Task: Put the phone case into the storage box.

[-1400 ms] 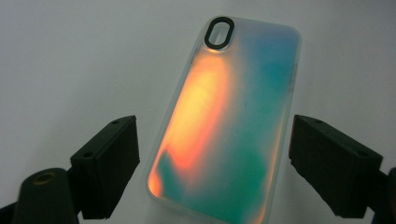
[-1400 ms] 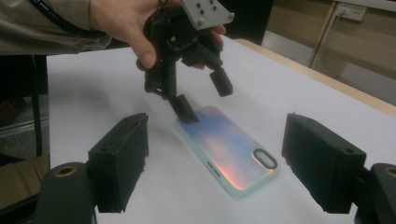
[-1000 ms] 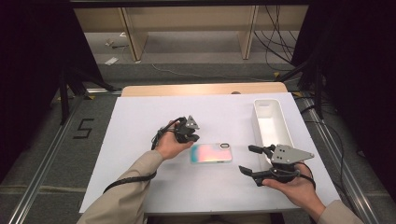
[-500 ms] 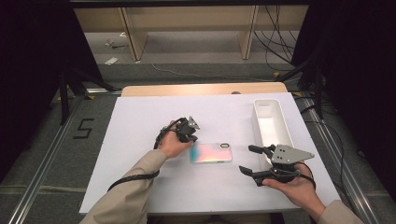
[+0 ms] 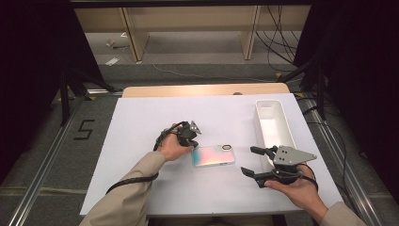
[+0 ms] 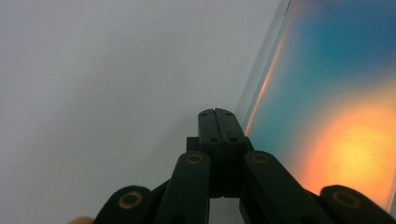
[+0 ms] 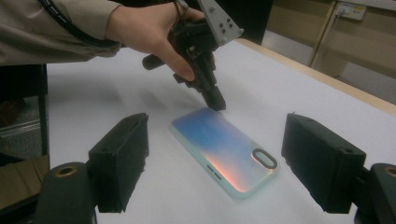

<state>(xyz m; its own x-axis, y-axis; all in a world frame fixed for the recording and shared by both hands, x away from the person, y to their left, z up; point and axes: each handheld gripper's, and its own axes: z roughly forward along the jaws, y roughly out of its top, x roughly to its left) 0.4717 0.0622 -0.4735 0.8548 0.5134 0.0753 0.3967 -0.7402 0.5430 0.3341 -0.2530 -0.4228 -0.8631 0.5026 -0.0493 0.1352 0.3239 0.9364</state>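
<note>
1. The phone case (image 5: 214,155) lies flat, iridescent back up, on the white desk (image 5: 141,122), between the two hands and left of the white bin (image 5: 274,123); its camera cut-out faces the bin.
2. The left claw (image 5: 192,143) is closed on nothing, its tip down at the case's left end (image 7: 215,103), at or just beside the edge; the likely step is to nudge or pin that end, so keep the tip low against the rim and do not ride up onto the glossy back, which looks slippery.
3. The right claw (image 5: 252,161) hangs open, empty, near the case's right end; its jaws stand wide enough to straddle the case, so it should come in level and take the long sides.
4. Push slowly; a thin flat case may skate or pivot rather than lift.
</note>
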